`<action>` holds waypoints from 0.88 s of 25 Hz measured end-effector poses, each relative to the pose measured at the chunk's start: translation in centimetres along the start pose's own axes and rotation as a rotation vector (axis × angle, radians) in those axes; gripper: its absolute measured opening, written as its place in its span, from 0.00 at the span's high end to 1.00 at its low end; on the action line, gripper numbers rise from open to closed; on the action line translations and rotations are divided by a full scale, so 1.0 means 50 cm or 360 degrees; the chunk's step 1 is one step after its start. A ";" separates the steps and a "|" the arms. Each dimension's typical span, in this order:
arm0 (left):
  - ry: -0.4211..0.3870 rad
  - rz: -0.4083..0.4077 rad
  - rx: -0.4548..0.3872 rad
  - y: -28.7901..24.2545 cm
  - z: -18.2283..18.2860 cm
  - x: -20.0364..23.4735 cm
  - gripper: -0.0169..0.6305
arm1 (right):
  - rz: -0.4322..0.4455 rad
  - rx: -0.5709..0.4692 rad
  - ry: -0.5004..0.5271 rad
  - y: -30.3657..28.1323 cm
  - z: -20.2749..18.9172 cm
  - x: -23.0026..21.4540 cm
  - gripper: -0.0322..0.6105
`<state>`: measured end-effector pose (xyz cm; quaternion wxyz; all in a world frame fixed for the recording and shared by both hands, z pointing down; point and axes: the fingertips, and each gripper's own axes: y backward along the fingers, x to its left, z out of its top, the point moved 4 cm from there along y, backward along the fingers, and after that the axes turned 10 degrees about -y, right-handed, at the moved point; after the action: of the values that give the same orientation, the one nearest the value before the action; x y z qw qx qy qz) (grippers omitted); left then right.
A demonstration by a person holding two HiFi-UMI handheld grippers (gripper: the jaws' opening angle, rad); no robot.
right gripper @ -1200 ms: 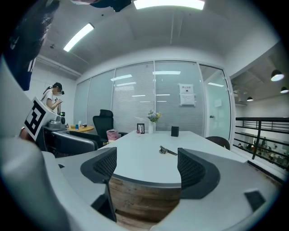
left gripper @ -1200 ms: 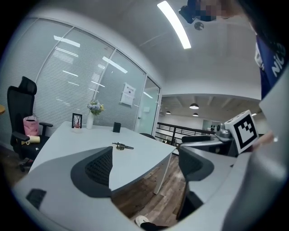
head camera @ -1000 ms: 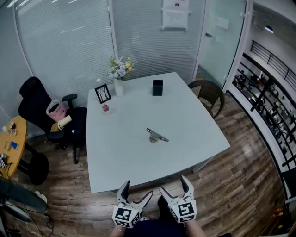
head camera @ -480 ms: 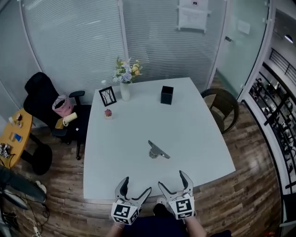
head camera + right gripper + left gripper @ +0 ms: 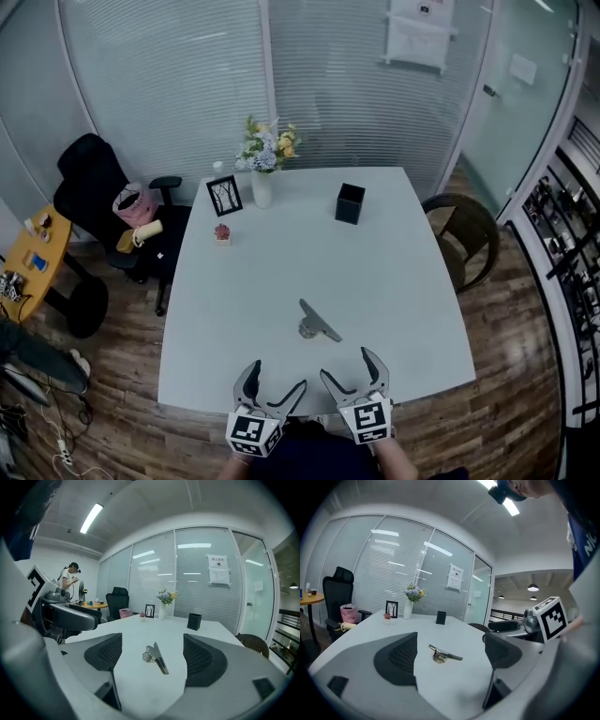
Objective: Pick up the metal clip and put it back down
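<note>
Two hand-held grippers (image 5: 277, 377) (image 5: 347, 365) gape at table (image 5: 216, 375) edge, metal clip (image 5: 316, 322) ahead.

Silver metal clip (image 5: 317, 322) lies flat mid-table.

Office meeting room: frosted glass partition walls with blinds (image 5: 169, 84), glass door (image 5: 525, 94), paper notice (image 5: 420, 33) stuck on the glass, strip ceiling light (image 5: 91, 518). Big white bench (image 5: 394, 281) in the middle with flower vase (image 5: 263, 159), small picture frame (image 5: 224, 195) and black pen holder (image 5: 349, 203). Black swivel office chair (image 5: 89, 183) beside it, wood-plank floor (image 5: 506, 394).
</note>
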<state>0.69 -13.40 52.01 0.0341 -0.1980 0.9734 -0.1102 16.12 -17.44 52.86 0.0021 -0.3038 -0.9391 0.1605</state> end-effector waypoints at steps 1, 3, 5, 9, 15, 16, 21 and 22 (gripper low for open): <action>0.0004 0.0003 0.0004 -0.002 -0.002 0.004 0.27 | 0.0008 0.0007 0.0002 -0.007 -0.001 0.000 0.33; 0.0009 0.0011 0.0009 -0.008 -0.004 0.016 0.28 | 0.0018 0.0019 0.0021 -0.023 0.002 0.000 0.33; 0.0007 0.0006 0.0008 -0.010 0.001 0.024 0.28 | -0.0008 0.0036 0.0042 -0.034 0.003 -0.001 0.33; -0.0005 0.0004 -0.0012 -0.012 0.016 0.042 0.28 | -0.0056 0.0073 0.0085 -0.067 0.005 -0.010 0.35; -0.0021 0.0040 -0.0015 0.001 0.032 0.071 0.28 | 0.0049 0.0218 0.0216 -0.170 -0.014 0.003 0.35; -0.0022 0.0055 -0.0013 0.004 0.033 0.078 0.28 | 0.0062 0.0243 0.0240 -0.186 -0.020 0.004 0.35; -0.0025 0.0158 -0.0002 0.018 0.036 0.120 0.29 | 0.0094 0.0433 0.0326 -0.285 -0.075 -0.007 0.35; -0.0024 0.0180 0.0000 0.023 0.037 0.128 0.29 | 0.0102 0.0472 0.0314 -0.305 -0.088 -0.011 0.35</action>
<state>-5.43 -15.25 49.82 0.0477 -0.1434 0.9828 -0.1066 8.30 -28.08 61.69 0.1338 -0.3442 -0.8902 0.2667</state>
